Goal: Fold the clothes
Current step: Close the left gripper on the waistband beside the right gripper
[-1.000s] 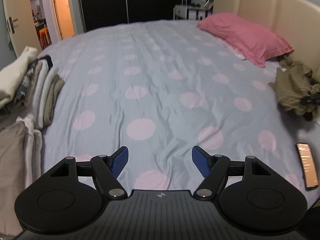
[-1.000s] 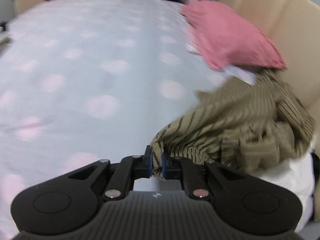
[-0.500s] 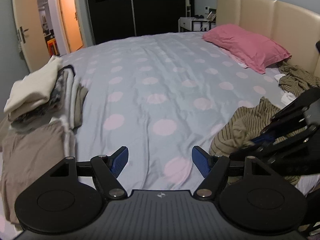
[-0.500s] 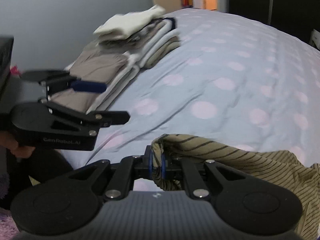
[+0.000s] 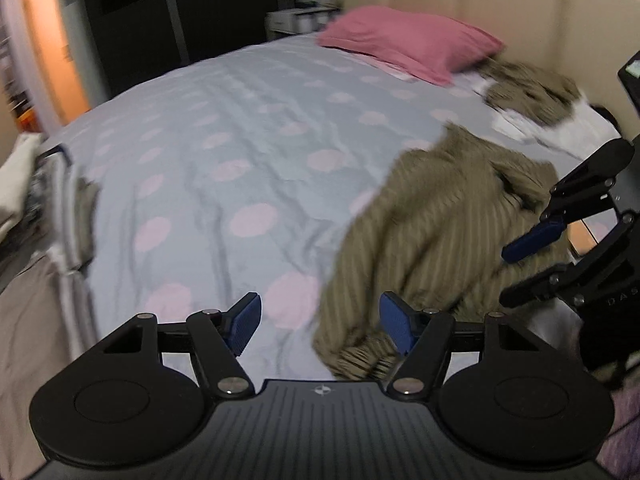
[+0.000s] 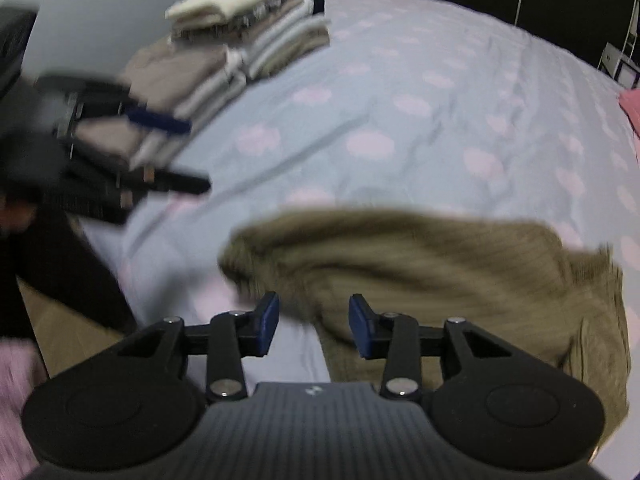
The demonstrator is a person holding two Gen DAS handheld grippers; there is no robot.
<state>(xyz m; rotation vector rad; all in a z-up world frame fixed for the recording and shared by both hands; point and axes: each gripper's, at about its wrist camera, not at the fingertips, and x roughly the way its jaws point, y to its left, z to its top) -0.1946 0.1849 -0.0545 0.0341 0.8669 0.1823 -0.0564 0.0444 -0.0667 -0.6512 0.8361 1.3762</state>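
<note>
Jaws of the left gripper [image 5: 320, 330] stood wide and empty in its view, having just narrowed slightly, above the crumpled olive striped garment [image 5: 432, 240] on the dotted bed [image 5: 224, 152]; I judged it needed spreading flat next. From the right wrist, my right gripper [image 6: 314, 326] had just been parting its jaws, pads clear of the soft ribbed cloth [image 6: 420, 256] dropped near the bed's edge, folded stack [image 6: 240, 40] well apart.

An olive-brown striped garment [image 5: 432, 232] lies crumpled in a loose heap on the bed [image 5: 224, 152], near its front edge. A second bundle of the same striped cloth [image 5: 528, 92] sits just beside the pink pillow [image 5: 412, 40]. Folded clothes [image 6: 248, 40] are stacked along the bed's far side from the pillow.
</note>
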